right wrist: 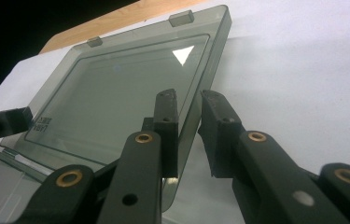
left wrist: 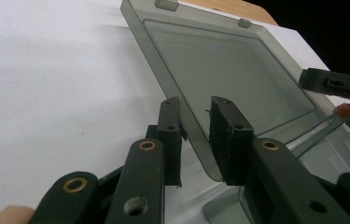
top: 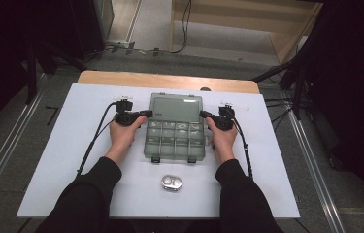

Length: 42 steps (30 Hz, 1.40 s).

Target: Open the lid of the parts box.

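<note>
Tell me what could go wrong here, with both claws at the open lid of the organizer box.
1. Each claw straddles only a thin side edge of the lid: left claw, right claw. The smooth plastic could slip out.
2. The right claw's pads hardly look pressed on, so the lid may twist if one side lets go.
3. The box lies loose on the white mat; pulling the lid could drag or tip it, shaking the compartments.

We hold our left gripper (top: pixel 146 113) and right gripper (top: pixel 203 114) level, pointing inward, each with jaws narrowly parted.
</note>
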### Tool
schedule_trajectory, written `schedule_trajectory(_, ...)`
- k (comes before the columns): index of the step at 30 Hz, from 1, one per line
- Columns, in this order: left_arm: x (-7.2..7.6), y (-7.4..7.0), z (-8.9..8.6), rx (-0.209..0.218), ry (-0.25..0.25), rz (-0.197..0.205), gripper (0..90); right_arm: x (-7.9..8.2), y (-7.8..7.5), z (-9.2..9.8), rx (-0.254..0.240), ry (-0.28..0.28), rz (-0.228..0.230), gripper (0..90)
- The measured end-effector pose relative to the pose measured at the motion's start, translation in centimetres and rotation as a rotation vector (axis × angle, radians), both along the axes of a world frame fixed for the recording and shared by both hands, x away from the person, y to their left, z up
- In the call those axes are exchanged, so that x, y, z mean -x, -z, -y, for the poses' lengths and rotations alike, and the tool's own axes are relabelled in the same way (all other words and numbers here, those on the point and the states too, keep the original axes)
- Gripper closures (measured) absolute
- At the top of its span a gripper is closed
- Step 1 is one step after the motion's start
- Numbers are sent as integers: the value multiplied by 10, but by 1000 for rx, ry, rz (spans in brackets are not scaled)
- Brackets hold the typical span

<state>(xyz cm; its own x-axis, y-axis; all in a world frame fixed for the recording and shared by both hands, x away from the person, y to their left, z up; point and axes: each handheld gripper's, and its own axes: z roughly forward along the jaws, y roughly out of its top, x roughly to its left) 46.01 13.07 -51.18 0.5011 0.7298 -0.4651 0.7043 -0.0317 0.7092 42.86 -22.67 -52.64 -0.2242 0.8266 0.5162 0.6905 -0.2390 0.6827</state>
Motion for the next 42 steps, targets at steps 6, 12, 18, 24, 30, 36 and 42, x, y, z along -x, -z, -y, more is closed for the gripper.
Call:
schedule_trajectory(6, 0, 0, 0, -9, 0, -3, 728, 0, 0, -1, 15, 4, -10, 752)
schedule_trajectory(12, 0, 0, 0, -5, 4, -7, 726, 0, 0, -3, 32, 7, -12, 751)
schedule_trajectory(18, 0, 0, -3, 27, 10, 0, 650, 0, 0, -2, 32, 20, -13, 581)
schedule_trajectory(24, 7, -6, -8, 20, 8, 74, 403, 9, -11, -4, 126, 7, 74, 269)
schedule_trajectory(30, 16, -11, -14, -8, 17, 125, 161, 20, -17, -1, 157, -26, 139, 104)
schedule_trajectory(36, 30, -17, -19, 10, 89, 192, 0, 35, -24, 0, 176, -74, 186, 0)
schedule_trajectory(42, 45, -25, -24, -11, 124, 238, 0, 53, -32, -5, 264, -94, 232, 0)
